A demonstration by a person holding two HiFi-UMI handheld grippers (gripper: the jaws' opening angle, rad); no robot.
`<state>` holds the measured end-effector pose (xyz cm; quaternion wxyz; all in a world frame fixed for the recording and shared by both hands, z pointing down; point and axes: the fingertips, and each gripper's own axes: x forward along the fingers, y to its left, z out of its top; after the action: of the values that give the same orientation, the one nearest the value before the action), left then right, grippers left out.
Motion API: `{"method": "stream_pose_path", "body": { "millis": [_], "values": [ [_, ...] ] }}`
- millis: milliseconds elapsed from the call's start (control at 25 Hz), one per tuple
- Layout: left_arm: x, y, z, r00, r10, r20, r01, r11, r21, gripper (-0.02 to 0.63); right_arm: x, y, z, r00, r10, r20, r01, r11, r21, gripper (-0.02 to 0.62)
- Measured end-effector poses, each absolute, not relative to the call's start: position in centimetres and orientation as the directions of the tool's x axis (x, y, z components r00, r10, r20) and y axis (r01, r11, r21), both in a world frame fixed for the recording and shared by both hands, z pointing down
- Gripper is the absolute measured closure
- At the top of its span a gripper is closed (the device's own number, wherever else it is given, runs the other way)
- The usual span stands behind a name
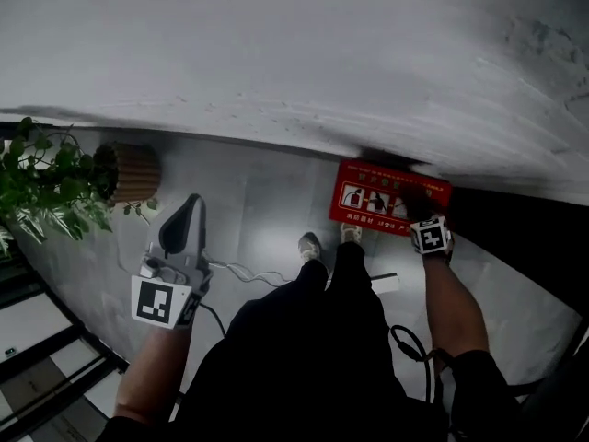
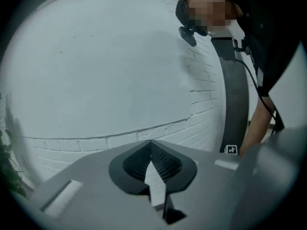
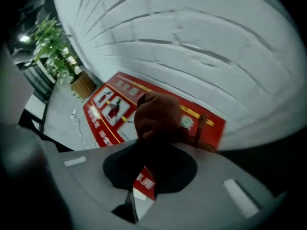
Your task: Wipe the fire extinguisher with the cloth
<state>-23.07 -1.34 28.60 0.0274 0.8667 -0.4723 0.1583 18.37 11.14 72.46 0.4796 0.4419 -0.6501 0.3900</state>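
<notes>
While the right gripper (image 3: 152, 150) clamps it, the cloth (image 3: 156, 115) bunches just ahead.

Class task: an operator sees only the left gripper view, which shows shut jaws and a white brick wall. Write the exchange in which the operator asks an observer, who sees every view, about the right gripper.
Operator: What is the right gripper holding?
Observer: The right gripper is shut on a brown cloth.
Operator: What lies below it?
Observer: A red box with extinguisher pictures on it, set at the foot of the wall.
</notes>
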Motion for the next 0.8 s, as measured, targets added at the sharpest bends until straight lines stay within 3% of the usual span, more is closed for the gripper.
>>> {"method": "stream_pose_path", "body": {
  "millis": [160, 280, 360, 480, 640, 800],
  "values": [
    [-20.1, -1.9, 29.0, 0.560, -0.778, 0.286, -0.794, -0.602, -0.082, 0.606, 28.0, 14.1, 72.2, -0.016, -0.181, 0.983, -0.999, 0.046, -0.008, 0.549],
    [-20.2, -1.8, 28.8, 0.562, -0.777, 0.282, -0.790, -0.606, -0.094, 0.606, 30.7, 15.2, 71.3, 0.059, -0.199, 0.978, -0.994, -0.104, 0.039, 0.548],
    [-21.4, -1.6, 28.6, 0.535, -0.795, 0.284, -0.808, -0.580, -0.100, 0.606, 26.8, 13.9, 70.4, 0.012, -0.272, 0.962, -1.000, 0.008, 0.015, 0.549],
    [-24.0, -1.1, 28.7, 0.478, -0.826, 0.298, -0.844, -0.526, -0.106, 0.606, 16.1, 11.2, 70.5, -0.156, -0.336, 0.929, -0.922, 0.387, -0.015, 0.549],
    [-26.1, 0.7, 29.1, 0.421, -0.845, 0.329, -0.870, -0.479, -0.118, 0.606, -0.6, 9.5, 70.8, -0.388, -0.220, 0.895, -0.685, 0.719, -0.120, 0.549],
    [-27.6, 2.9, 29.1, 0.380, -0.849, 0.368, -0.876, -0.458, -0.153, 0.606, -10.2, 8.5, 71.2, -0.483, -0.094, 0.871, -0.557, 0.800, -0.223, 0.548]
  ]
}}
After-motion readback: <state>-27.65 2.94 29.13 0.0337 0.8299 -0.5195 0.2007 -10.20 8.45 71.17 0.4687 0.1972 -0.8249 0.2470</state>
